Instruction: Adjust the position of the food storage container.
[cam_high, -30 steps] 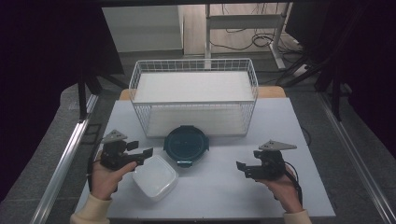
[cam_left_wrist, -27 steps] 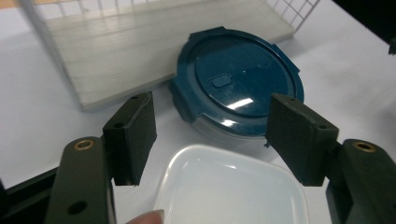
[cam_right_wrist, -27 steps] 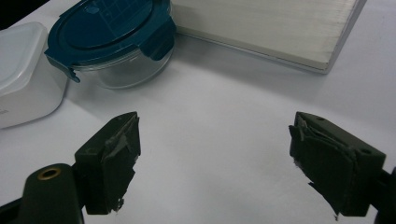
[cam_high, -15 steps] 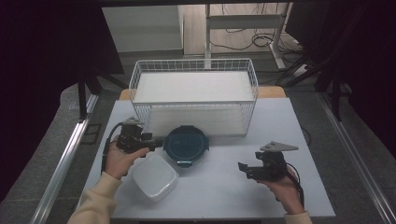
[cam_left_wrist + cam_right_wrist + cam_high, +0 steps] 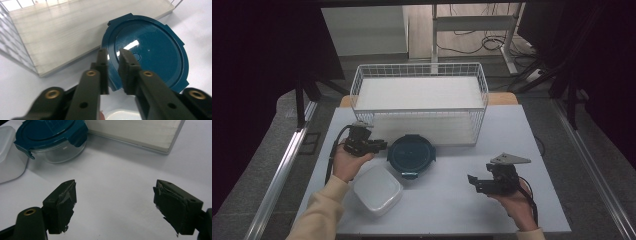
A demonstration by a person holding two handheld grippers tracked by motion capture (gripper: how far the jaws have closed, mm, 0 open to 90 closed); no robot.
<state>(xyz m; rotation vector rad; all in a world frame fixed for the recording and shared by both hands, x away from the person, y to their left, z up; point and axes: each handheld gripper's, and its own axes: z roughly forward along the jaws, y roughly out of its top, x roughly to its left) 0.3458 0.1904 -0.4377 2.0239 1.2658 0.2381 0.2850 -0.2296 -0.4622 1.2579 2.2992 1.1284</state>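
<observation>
— Where's the left gripper (image 5: 113, 53)?

— At the near-left edge of the round glass container with the teal lid (image 5: 411, 154), which sits on the white surface (image 5: 452, 200) just in front of the wire basket (image 5: 419, 102). Its jaws have just been closing; only a narrow gap remains, with nothing pinched that I can see.

— And the right gripper (image 5: 113, 205)?

— Held over bare surface well to the right, jaws spread wide, nothing between them. A white lidded tub (image 5: 376, 189) lies beside the container's near-left side.
</observation>
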